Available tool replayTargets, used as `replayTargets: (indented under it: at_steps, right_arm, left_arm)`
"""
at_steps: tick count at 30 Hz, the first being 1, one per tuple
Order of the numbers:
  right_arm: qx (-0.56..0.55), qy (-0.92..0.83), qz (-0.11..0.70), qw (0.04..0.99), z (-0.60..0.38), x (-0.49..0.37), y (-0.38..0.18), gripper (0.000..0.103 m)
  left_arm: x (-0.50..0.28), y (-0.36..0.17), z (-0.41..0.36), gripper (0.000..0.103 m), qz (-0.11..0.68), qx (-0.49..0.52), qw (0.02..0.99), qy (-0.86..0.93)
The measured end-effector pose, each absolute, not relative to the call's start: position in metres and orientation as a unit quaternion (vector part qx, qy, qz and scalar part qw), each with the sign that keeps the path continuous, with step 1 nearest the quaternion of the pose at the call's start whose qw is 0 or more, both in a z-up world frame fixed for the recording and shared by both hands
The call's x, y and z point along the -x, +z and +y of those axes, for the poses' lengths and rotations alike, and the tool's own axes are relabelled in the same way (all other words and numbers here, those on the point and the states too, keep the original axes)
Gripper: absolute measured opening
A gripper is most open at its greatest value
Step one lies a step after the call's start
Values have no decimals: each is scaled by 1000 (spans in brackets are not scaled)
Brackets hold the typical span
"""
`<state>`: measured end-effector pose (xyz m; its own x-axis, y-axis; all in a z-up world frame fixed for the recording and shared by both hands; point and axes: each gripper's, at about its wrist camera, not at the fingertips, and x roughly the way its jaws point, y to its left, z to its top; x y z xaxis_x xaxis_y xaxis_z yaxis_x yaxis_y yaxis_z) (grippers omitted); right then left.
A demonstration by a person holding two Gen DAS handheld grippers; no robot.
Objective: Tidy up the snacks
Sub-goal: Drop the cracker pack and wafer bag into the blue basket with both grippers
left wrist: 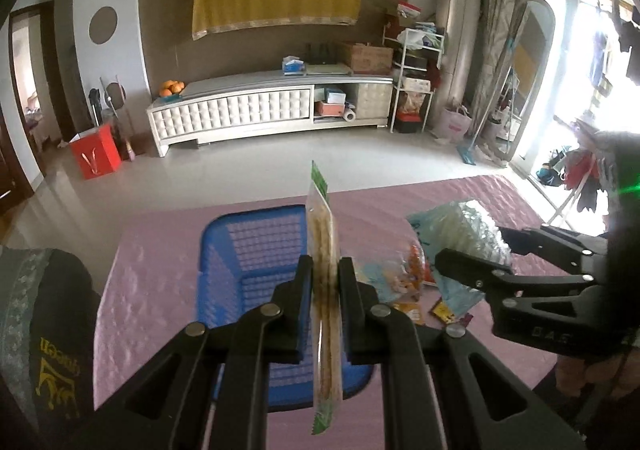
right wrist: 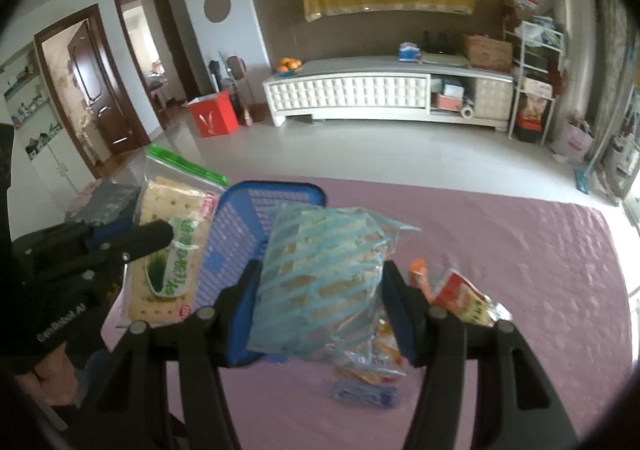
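The left tool pinches a cracker packet edge-on above the blue basket, while the right tool grips a blue striped bag, loose snacks lying at three o'clock of the basket on the pink worktop.

A flat clear cracker packet with green ends stands on edge above an empty blue perforated plastic basket. A bulging blue-striped clear snack bag hangs beside it over small loose orange and red packets on the pink tablecloth.
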<state>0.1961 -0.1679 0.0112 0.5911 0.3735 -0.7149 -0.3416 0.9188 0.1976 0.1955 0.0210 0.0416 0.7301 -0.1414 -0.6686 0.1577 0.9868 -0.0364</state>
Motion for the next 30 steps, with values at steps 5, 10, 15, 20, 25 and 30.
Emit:
replayTargets:
  at_steps: [5, 10, 15, 20, 25, 30]
  right_arm:
    - [-14, 213, 419, 882, -139, -218, 4, 63]
    - [-11, 220, 436, 872, -114, -235, -13, 63]
    - [-12, 218, 449, 866, -102, -253, -30, 63]
    - [-15, 213, 469, 857, -97, -265, -46, 63]
    - [-3, 207, 472, 857, -95, -265, -47, 63]
    - [10, 200, 467, 861, -98, -258, -40, 63]
  left_arm:
    - [-213, 42, 46, 11, 369, -13, 926, -76]
    - [-242, 25, 63, 11, 400, -3, 913, -80]
    - [-272, -1, 72, 11, 429, -11, 899, -87]
    - [-294, -24, 82, 11, 453, -5, 887, -84]
    - [-302, -40, 83, 12, 461, -19, 884, -72]
    - [-300, -37, 87, 49, 453, -24, 890, -48]
